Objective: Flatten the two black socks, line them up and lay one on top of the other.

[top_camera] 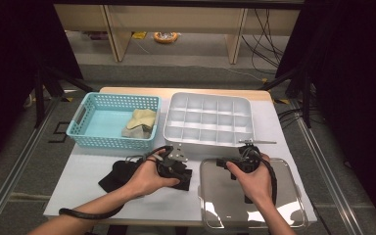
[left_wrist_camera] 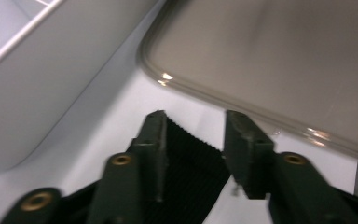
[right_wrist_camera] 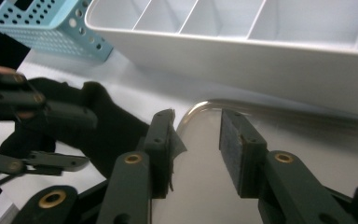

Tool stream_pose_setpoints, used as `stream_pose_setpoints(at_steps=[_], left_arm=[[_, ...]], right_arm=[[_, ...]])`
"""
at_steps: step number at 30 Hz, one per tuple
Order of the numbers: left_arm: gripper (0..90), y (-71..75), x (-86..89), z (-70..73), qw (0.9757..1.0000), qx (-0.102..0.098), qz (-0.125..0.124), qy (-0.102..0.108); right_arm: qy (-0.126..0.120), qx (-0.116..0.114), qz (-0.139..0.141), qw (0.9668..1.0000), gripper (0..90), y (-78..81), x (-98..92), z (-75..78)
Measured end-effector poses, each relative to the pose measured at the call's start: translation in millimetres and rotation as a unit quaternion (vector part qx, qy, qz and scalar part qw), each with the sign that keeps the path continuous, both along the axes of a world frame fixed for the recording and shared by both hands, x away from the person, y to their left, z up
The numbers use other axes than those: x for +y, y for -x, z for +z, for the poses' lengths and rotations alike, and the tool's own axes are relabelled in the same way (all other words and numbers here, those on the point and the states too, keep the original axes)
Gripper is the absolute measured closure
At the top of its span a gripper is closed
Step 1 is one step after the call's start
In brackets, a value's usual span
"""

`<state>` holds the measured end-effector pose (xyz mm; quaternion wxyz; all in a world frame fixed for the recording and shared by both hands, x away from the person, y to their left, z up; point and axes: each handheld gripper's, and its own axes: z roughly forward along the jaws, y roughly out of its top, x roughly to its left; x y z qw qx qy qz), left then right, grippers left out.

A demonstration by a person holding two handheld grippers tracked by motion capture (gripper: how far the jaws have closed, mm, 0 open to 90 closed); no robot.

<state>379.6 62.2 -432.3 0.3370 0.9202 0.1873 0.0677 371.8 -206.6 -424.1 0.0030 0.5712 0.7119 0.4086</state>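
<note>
The black sock [top_camera: 127, 176] lies flat on the white surface [top_camera: 83, 171], in front of the blue basket [top_camera: 112, 120] and left of the clear lid [top_camera: 252, 191]. The left claw [top_camera: 185, 171] sits at the sock's right end. In the left gripper view its jaws stand apart with the ribbed fabric [left_wrist_camera: 191, 172] running between them, and I judge that the pads are not pressing on it. The right claw [top_camera: 223, 162] hangs over the lid's near-left corner, jaws apart with nothing between them, the sock's edge [right_wrist_camera: 112, 126] just beside its left jaw.

The risk I see is the sock staying spread rather than being gathered: with slack cloth merely lying between open jaws, a lift would leave it behind or drag one layer only. The right claw, so close to the lid's rim [right_wrist_camera: 191, 112], could nudge that lid against the white divided tray [top_camera: 210, 120] if it swings toward the sock carelessly.
</note>
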Motion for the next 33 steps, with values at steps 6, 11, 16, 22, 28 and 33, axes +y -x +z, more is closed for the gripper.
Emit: stream_pose_setpoints(at_steps=[6, 11, 16, 22, 28, 33], left_arm=[[48.3, -4.2, 45.0, 13.2, 0.9975, -0.001, 0.066, 0.024], [49.9, -12.1, 89.9, 16.2, 0.9919, -0.006, 0.126, 0.013], [50.5, -16.2, 137.2, 13.3, 0.983, 0.004, 0.183, 0.005], [48.9, -17.4, 172.5, -5.4, 0.9728, 0.04, 0.228, -0.015], [56.4, -15.1, 178.8, -14.2, 0.9689, 0.075, 0.235, -0.016], [69.1, -10.0, 179.3, -15.0, 0.9689, 0.089, 0.23, -0.024]], right_arm=[[0.032, 0.013, 0.026, 0.9991, 68.3, -5.5, 15.7, -5.7], [0.037, 0.031, 0.049, 0.9976, 70.3, -8.8, 34.9, -13.7], [0.03, 0.049, 0.064, 0.9963, 71.3, -14.4, 53.4, -21.8], [0.039, 0.055, 0.07, 0.9953, 70.1, -21.1, 66.3, -29.4], [0.052, 0.051, 0.078, 0.9942, 68.1, -26.6, 77.2, -35.7], [0.065, 0.048, 0.085, 0.9931, 68.4, -24.9, 79.3, -38.1]])
